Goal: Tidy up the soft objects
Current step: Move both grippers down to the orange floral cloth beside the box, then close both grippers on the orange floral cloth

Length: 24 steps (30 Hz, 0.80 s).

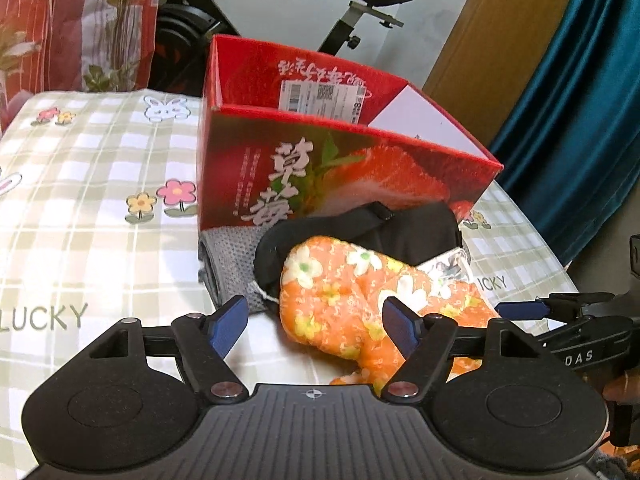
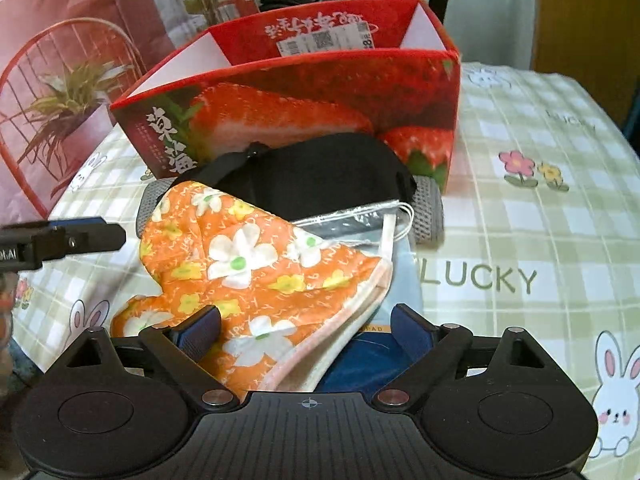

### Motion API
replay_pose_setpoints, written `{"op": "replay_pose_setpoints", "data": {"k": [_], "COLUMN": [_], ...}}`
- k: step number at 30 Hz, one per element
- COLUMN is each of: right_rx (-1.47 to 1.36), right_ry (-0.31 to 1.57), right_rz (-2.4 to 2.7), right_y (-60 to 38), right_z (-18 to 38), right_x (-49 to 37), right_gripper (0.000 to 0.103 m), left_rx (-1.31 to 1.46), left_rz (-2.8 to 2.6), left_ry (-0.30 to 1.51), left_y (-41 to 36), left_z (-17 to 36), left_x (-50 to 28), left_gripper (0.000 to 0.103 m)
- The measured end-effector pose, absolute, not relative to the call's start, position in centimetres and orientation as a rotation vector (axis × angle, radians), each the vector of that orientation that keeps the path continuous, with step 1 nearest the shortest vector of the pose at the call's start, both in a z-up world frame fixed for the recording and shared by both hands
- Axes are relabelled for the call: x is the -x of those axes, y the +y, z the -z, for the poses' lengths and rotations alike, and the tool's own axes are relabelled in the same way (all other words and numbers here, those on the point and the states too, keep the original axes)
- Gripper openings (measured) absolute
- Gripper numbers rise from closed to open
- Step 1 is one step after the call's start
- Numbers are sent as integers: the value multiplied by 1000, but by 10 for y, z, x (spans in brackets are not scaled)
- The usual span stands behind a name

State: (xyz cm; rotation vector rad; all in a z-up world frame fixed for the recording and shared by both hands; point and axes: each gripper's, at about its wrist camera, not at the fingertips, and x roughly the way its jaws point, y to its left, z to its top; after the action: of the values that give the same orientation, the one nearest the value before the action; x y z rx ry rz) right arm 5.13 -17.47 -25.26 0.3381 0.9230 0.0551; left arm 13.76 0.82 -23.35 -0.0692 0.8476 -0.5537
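i note the checked tablecloth (image 2: 540,216) covering the surface. on it, at the far side, stands the open red strawberry box (image 1: 320,168). heaped against its near wall: a grey mesh item (image 1: 228,264), a black pouch (image 2: 320,176), then the orange floral cloth (image 2: 256,264) on top, nearest me (a silver packet (image 2: 352,216) pokes out at its right). my left gripper (image 1: 316,324) stands wide open, the cloth's edge between its pads, ungripped. my right gripper (image 2: 308,328) is likewise open over the cloth's near corner.
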Motion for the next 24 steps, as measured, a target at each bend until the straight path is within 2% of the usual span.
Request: {"op": "replay_pose_setpoints", "data": {"k": [14,16,18,24], "right_rx": [-353,-346,-320,-257], "right_ry": [938,936,933,921], "right_rz": [-67,-70,-78,-118], "right_y": [-173,-173,-169,-152], "right_z": [267,269,269,268], "right_x": [-70,-75,-79,-86], "right_gripper": [91,88,81,80], "left_rx": [112,119,131,162], "left_rz": [537,532,535,513], "left_ry": [892,897,903,938], "left_y": [15,16,16,13], "left_z": [248,250,253,267], "left_x": [-139,-141,-144,-159], "left_gripper": [74,74,72,70]}}
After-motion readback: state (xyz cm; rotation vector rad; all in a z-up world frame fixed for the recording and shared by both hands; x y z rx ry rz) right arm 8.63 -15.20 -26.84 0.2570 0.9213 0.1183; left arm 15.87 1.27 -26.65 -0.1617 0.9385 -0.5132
